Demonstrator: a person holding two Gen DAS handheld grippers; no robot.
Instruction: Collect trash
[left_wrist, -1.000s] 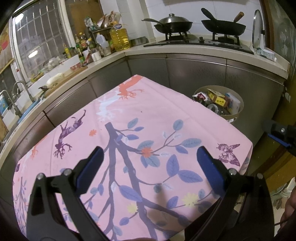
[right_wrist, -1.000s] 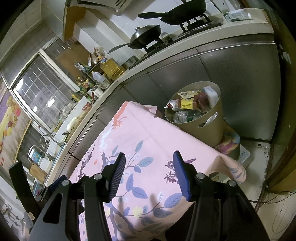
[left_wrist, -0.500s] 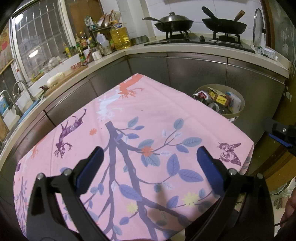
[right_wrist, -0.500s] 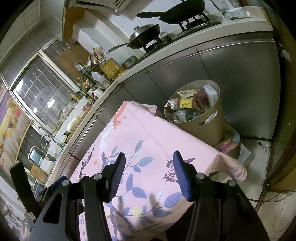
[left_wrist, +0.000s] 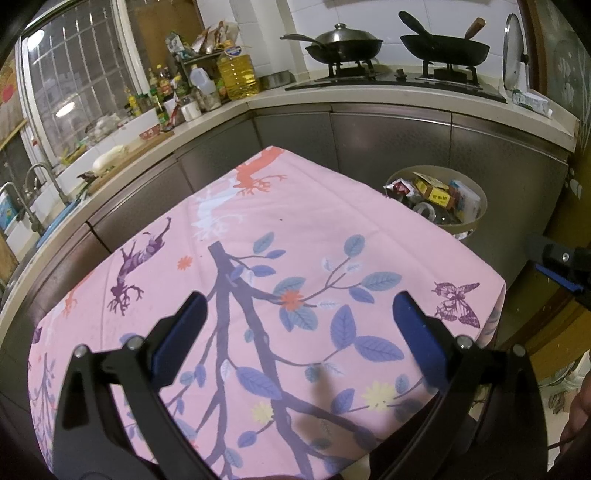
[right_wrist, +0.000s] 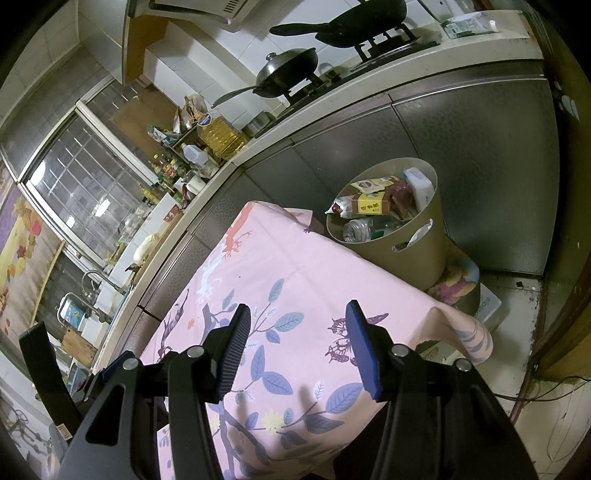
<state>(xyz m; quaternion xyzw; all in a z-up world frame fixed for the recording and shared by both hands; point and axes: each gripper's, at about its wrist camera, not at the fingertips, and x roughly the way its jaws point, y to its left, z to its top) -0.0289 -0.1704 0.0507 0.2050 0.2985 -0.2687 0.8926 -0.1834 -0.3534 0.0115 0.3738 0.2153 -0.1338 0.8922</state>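
Observation:
A tan round trash bin (left_wrist: 476, 218) stands on the floor past the table's far right corner. It holds several boxes, wrappers and a clear bottle (right_wrist: 364, 227). The bin also shows in the right wrist view (right_wrist: 410, 254). My left gripper (left_wrist: 299, 321) is open and empty above the near part of the pink flowered tablecloth (left_wrist: 314, 229). My right gripper (right_wrist: 297, 334) is open and empty above the cloth's right side (right_wrist: 280, 266). I see no loose trash on the cloth.
A grey kitchen counter (left_wrist: 369, 99) wraps behind and left of the table, with two pans on a stove (left_wrist: 399, 79), bottles and a sink (left_wrist: 22, 218). Under the bin lies a printed mat (right_wrist: 458, 280) on the tiled floor. Cables run along the right floor edge (right_wrist: 546, 387).
Both grippers have stayed open and almost still. The views shifted only very slightly.

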